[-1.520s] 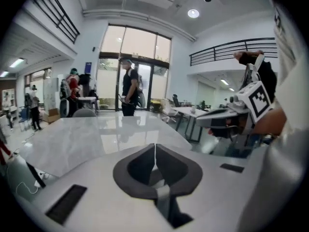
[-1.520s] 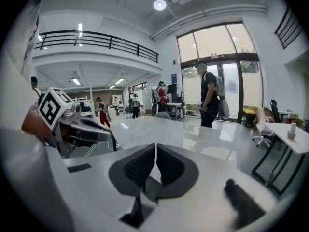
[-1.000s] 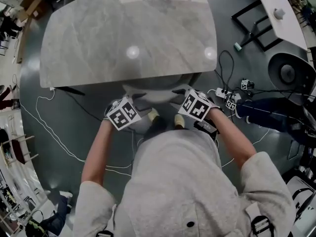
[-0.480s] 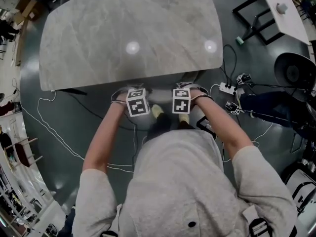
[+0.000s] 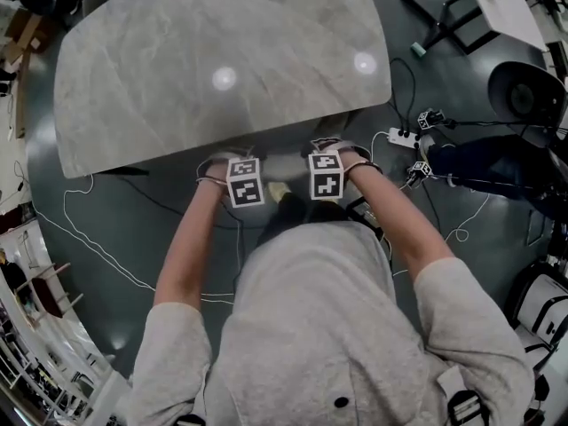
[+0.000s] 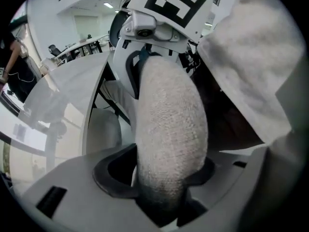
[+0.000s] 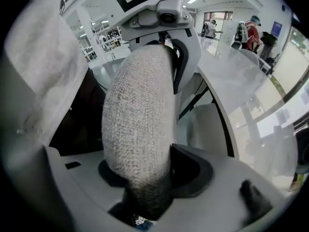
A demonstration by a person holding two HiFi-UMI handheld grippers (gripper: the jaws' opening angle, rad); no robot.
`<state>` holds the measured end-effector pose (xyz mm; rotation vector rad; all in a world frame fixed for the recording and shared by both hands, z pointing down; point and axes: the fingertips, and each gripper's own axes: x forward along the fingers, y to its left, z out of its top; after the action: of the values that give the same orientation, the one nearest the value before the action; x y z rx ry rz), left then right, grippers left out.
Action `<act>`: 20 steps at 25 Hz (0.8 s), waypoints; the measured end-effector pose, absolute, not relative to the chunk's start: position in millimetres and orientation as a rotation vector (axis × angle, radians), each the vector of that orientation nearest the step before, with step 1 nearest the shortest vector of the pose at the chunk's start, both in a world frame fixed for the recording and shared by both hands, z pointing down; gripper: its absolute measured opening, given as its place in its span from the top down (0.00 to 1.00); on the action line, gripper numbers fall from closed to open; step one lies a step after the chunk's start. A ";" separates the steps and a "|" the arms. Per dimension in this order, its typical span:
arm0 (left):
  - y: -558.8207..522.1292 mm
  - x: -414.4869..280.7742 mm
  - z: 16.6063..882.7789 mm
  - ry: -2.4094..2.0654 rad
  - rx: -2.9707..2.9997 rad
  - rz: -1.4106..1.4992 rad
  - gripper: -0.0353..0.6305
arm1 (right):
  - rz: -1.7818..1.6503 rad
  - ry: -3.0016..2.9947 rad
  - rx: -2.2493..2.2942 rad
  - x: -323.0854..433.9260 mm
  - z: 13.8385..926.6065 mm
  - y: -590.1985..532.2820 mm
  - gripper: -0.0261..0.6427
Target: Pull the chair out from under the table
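- My left hand-held gripper (image 5: 238, 174) is spread and straddles the padded grey woven-fabric backrest (image 6: 169, 129) of the chair. I don't judge its pads to be biting yet.
- My right hand-held gripper (image 5: 327, 169) has just been opening and stands wide, with the same backrest between its jaws.
- The chair is tucked under the grey marble-look bench (image 5: 222, 60), its backrest at the bench's near edge, directly below both grippers.
- The backrest's long axis runs left to right across both jaw gaps, and both hands are equally near.
- Next, I reckon, both close, then pull straight back towards my body.
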<state>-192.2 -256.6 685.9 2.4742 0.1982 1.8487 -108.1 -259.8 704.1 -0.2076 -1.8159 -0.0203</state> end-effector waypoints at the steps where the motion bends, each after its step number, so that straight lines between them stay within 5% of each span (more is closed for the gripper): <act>1: -255.3 -192.2 685.6 0.225 2.486 1.858 0.59 | -0.040 -1.819 -0.199 -108.4 703.8 -260.4 0.66; 9: -255.9 -183.8 684.5 0.172 2.606 1.896 0.76 | -0.187 -1.810 -0.188 -103.0 704.6 -260.1 0.81; 20: -255.6 -186.1 688.0 0.186 2.539 1.929 0.77 | -0.182 -1.809 -0.178 -103.0 707.3 -262.6 0.82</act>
<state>-186.1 -255.6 688.0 2.5388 0.1862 1.9290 -103.0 -262.6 707.3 -0.1782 -1.8086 -0.1824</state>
